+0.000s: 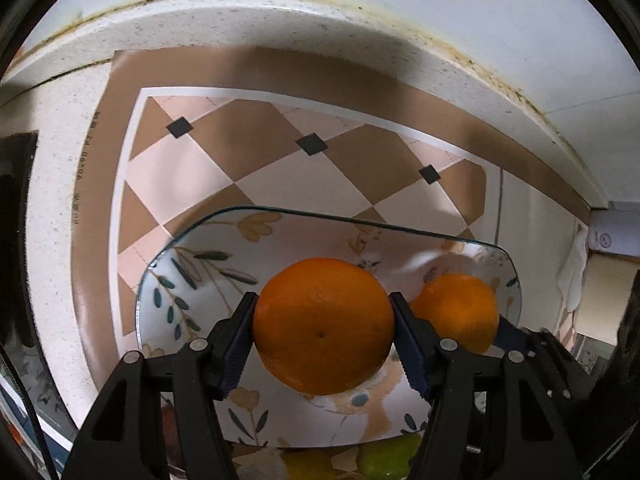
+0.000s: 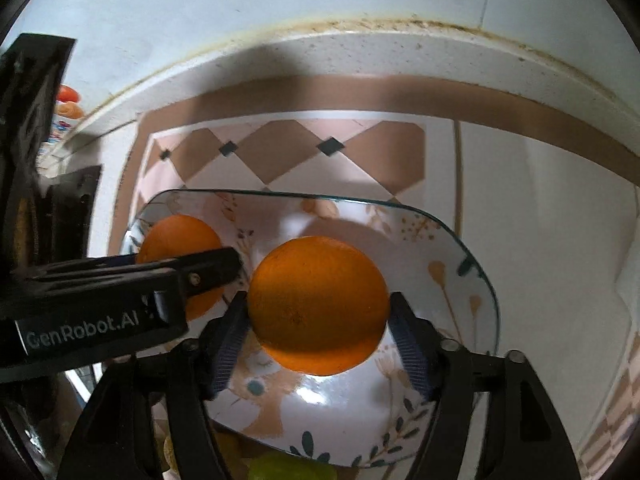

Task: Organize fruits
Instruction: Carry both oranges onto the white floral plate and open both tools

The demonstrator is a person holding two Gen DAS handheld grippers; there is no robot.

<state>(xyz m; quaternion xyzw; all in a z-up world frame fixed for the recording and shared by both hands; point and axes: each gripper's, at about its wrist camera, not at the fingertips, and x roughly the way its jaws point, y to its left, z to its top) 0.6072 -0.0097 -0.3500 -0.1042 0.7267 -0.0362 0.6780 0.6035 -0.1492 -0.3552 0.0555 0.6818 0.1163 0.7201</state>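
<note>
My left gripper [image 1: 324, 330] is shut on an orange [image 1: 323, 326] and holds it over a floral plate [image 1: 192, 268]. My right gripper [image 2: 318, 312] is shut on a second orange [image 2: 318, 304] over the same plate [image 2: 452, 280]. In the left wrist view the right gripper's orange [image 1: 456, 310] shows to the right. In the right wrist view the left gripper's body [image 2: 104, 300] crosses in front of its orange [image 2: 176, 240] on the left.
The plate rests on a checkered mat [image 1: 224, 148] on a speckled counter [image 1: 52, 184] against a white wall [image 1: 480, 12]. Yellow-green fruits [image 1: 384, 460] lie at the plate's near edge. Dark objects and colourful jars [image 2: 66, 108] stand at the left.
</note>
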